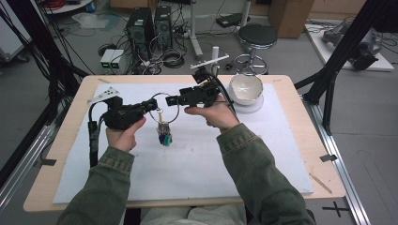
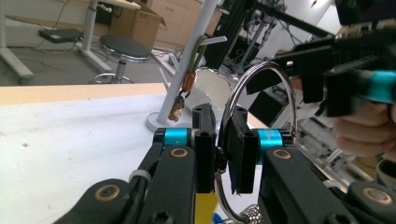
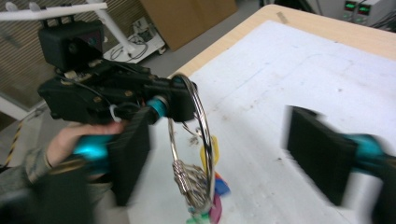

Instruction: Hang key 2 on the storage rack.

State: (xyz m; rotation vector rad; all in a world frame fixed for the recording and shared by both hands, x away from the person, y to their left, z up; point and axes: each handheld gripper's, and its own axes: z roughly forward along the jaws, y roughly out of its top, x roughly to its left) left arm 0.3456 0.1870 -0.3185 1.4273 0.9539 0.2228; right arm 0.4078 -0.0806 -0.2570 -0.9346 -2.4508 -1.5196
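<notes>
1. My left hand-held gripper [image 2: 223,154] pinches the metal key ring [image 1: 165,108] above the worktop [image 1: 300,117] middle.
2. My right hand-held gripper [image 3: 224,149] is spread wide beside it.
3. The white bowl [image 1: 245,89] stands near the far edge.

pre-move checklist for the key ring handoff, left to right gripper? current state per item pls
1. Left gripper clamped on the metal ring: ok, jaws pinch the wire in the left gripper view.
2. Right gripper open for the take: ok, jaws stand wide apart in the right gripper view.
3. Ring lying between the right jaws: ok, though that view is motion-blurred, so alignment is rough.
4. Keys and coloured tags hanging free below the ring: ok, nothing snags them in the high view.
5. White stand and bowl apart from both grippers: ok.
6. Whether the ring is closed: cannot tell.
</notes>
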